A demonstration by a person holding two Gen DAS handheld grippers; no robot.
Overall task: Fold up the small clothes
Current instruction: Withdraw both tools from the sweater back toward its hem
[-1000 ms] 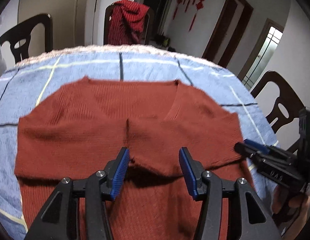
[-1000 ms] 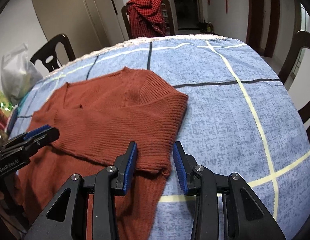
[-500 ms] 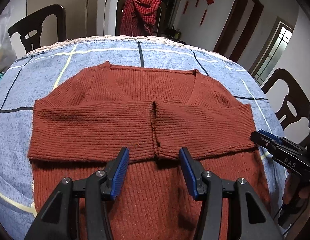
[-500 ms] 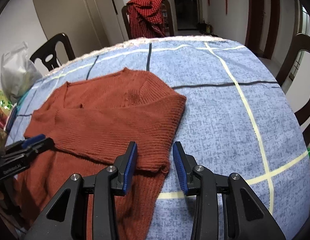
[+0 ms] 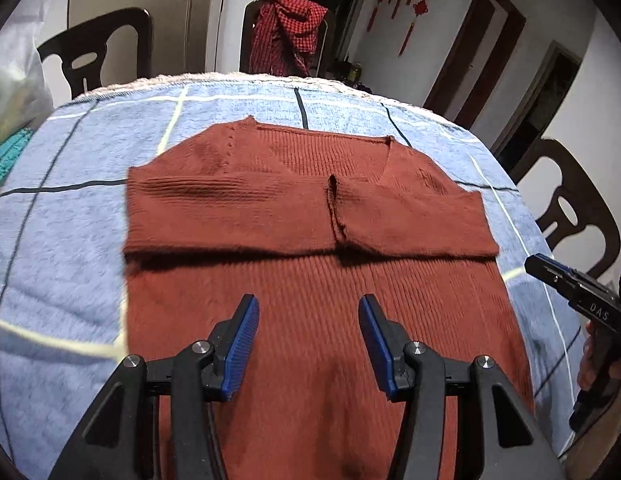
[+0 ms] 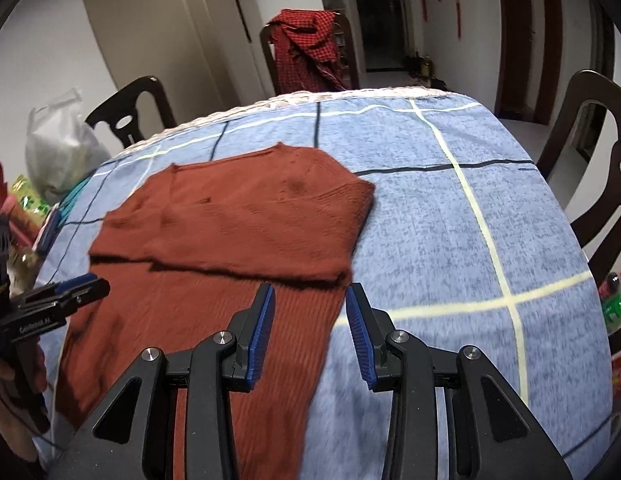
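Observation:
A rust-red knit sweater lies flat on the blue checked tablecloth, both sleeves folded across its chest so the cuffs meet near the middle. My left gripper hovers open above the sweater's lower body, nothing between its blue pads. The right gripper is open too, over the sweater's right side edge below the folded sleeve, holding nothing. Each gripper shows in the other's view: the right one at the right edge, the left one at the left edge. The sweater's hem is hidden beneath the grippers.
Dark wooden chairs ring the table; one at the far side carries a red checked cloth. A white plastic bag and colourful packets sit at the table's left. Bare tablecloth stretches to the right of the sweater.
Both grippers have drawn back toward the near edge and risen a little, from the folded sleeve edges to over the sweater's lower body. The sleeves stay folded where they lay.

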